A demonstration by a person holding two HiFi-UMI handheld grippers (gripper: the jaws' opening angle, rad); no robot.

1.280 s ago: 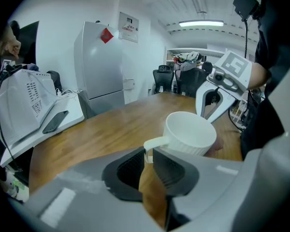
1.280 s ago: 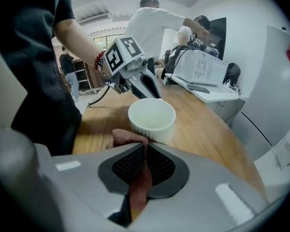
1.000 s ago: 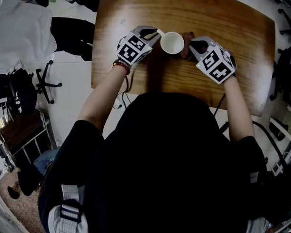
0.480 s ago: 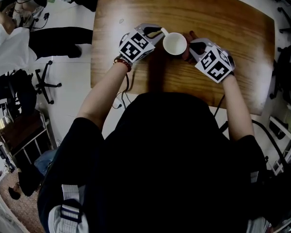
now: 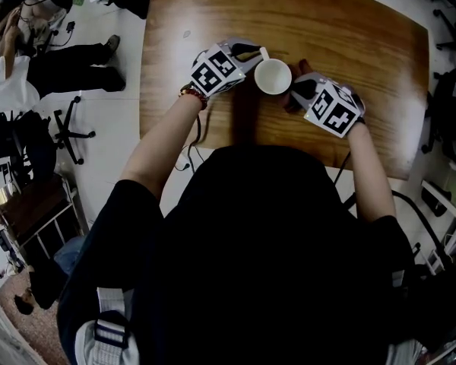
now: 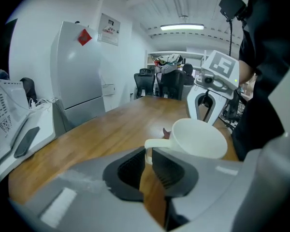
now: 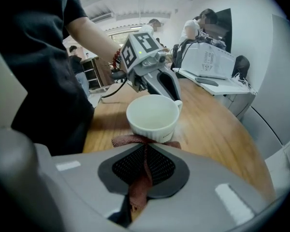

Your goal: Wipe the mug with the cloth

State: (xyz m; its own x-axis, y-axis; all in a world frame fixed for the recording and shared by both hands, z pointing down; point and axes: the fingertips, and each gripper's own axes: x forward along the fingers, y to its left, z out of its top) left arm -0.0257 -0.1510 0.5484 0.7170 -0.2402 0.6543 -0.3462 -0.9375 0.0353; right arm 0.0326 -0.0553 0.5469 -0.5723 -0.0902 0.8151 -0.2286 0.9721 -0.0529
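Note:
A white mug [image 5: 273, 76] is over the wooden table [image 5: 349, 29], its mouth tipped slightly toward me. My left gripper [image 5: 251, 49] is shut on the mug's handle [image 6: 148, 149], and its jaws have just closed a little tighter on it. My right gripper [image 5: 296, 93] is shut on a reddish-brown cloth [image 7: 143, 180]. The cloth's bunched front edge [image 7: 142, 140] lies against the mug [image 7: 152, 117] low on its outer wall. In the right gripper view the left gripper [image 7: 166, 88] sits behind the mug. In the left gripper view the right gripper [image 6: 205, 103] stands behind it.
A white machine [image 6: 19, 124] stands on the table's far side and a tall white cabinet [image 6: 79, 71] behind it. Office chairs [image 6: 162, 83] and people are at the back of the room. The table's left edge [image 5: 143, 90] borders floor with a chair base [image 5: 68, 124].
The left gripper and mug drifted slightly right and toward me. The right gripper slid the cloth down and leftward along the mug's side.

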